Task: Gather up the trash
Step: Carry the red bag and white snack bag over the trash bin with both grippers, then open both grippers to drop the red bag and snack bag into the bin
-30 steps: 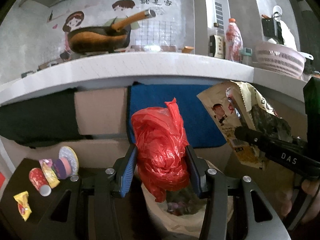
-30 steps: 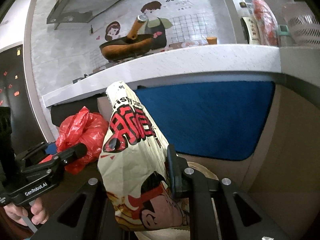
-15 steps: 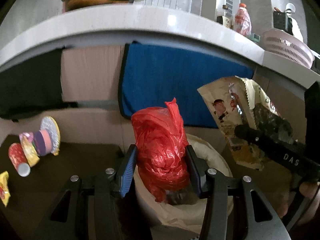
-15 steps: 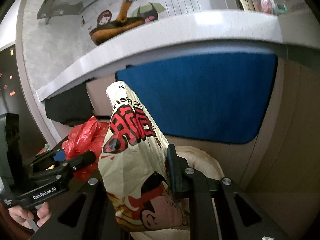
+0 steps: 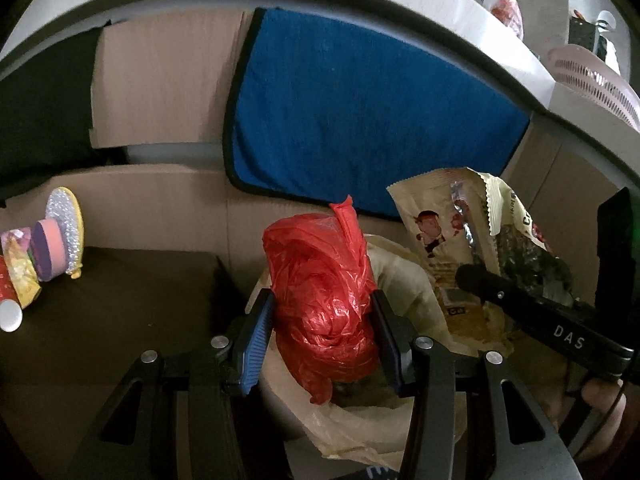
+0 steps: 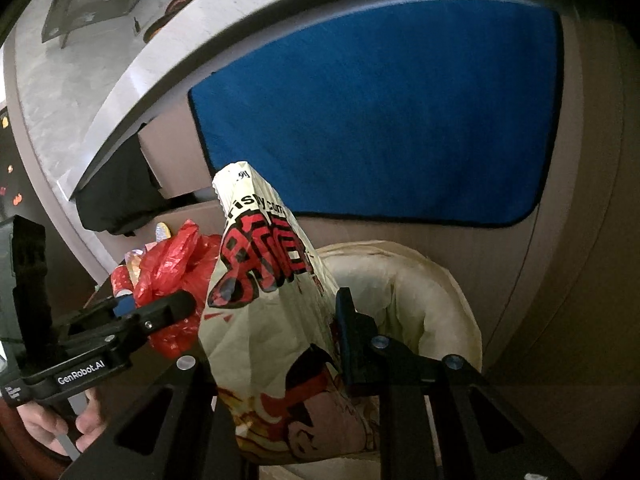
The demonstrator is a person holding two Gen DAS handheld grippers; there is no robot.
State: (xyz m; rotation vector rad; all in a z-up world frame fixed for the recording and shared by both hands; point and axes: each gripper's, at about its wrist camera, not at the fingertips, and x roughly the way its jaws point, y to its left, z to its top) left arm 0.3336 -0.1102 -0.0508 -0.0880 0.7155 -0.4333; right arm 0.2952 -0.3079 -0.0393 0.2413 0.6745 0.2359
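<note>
While both pieces of trash hung over the bin, the crumpled red plastic bag (image 5: 324, 300) sat clamped between the blue-padded jaws of the left tool (image 5: 322, 330), directly above the mouth of the round bin lined with a cream plastic bag (image 5: 404, 280). At about three o'clock from it, the cream printed snack packet with red lettering (image 6: 272, 300) was pinched in the nearly closed right tool (image 6: 276, 332), its jaws squeezing the flat foil.

Judging from this, the packet looked the riskier drop: it was tall, leaned toward the bin's near rim, and could catch on the liner's folded edge or slide outside if let go too soon. The red bag might also cling to the ridged pads once freed.

Only the left wrist view showed more litter at nine o'clock, a small cluster of coloured wrappers and a cup (image 5: 36, 256) lying on a dark surface (image 5: 120, 300), plus a pink basket (image 5: 596, 80) on the pale counter (image 5: 440, 0). Only the right wrist view showed the bin's far rim and a person's fingers (image 6: 52, 424) gripping the left tool's handle. A blue towel (image 5: 360, 112) hung behind in both.
</note>
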